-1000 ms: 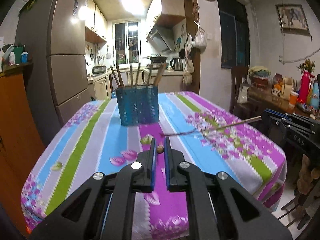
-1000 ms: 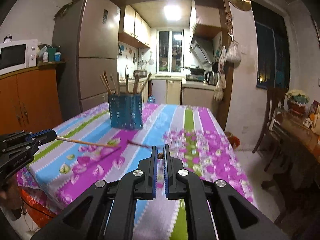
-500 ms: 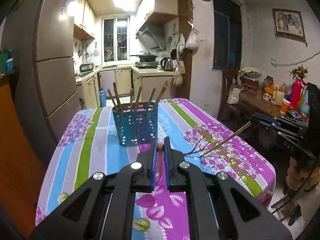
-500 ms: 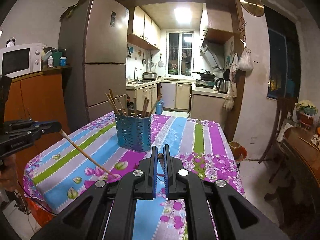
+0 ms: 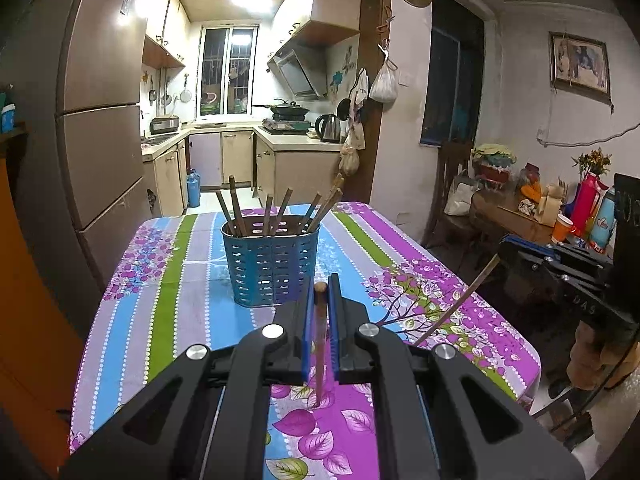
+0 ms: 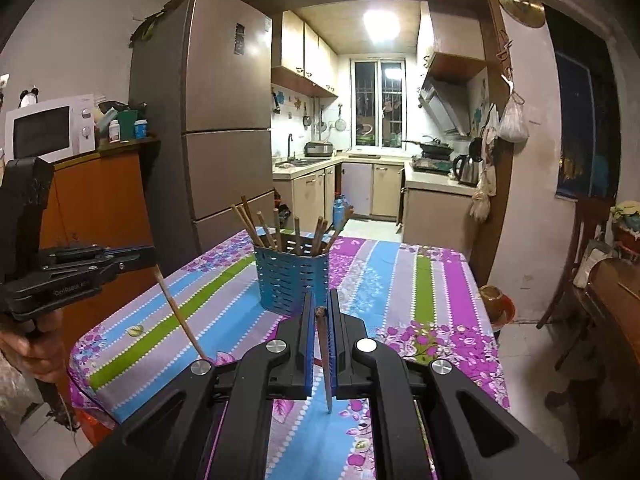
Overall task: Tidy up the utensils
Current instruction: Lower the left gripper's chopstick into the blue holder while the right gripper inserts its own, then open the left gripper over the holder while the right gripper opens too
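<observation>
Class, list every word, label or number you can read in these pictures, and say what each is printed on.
"DAS": white letters on the side of the right gripper.
White brand line on the side of the left gripper: too blurred to read.
The fridge sticker: too small to read.
Nothing else is legible.

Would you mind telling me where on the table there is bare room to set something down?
The striped tablecloth is bare left of the blue utensil holder to the table edge, right of it across the purple tree print, and in front of it toward the grippers. The only crowded spot is the holder, already bristling with chopsticks.
</observation>
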`<control>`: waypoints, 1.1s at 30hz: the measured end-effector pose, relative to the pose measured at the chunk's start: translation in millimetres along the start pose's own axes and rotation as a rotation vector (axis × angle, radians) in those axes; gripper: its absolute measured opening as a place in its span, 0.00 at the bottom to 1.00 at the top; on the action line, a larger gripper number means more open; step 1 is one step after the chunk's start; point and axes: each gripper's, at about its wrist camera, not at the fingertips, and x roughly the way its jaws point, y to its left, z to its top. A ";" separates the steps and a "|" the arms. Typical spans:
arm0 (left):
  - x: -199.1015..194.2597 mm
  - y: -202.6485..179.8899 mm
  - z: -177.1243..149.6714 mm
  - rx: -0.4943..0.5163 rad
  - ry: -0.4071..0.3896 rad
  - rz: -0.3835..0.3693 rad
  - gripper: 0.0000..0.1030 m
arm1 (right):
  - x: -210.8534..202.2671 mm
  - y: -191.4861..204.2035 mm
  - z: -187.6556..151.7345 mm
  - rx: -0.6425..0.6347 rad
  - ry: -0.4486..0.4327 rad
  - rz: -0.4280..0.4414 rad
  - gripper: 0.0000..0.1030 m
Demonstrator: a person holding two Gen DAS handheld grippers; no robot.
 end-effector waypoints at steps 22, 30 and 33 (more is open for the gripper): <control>15.6 23.7 205.9 0.024 -0.372 0.119 0.05 | 47.4 16.0 212.2 -0.021 -0.347 0.049 0.07; 110.9 55.8 183.5 -0.002 -0.227 0.122 0.05 | 147.9 -6.2 202.2 0.098 -0.241 0.084 0.07; 138.9 65.7 166.9 -0.005 -0.176 0.128 0.05 | 175.7 -7.5 190.9 0.114 -0.203 0.075 0.07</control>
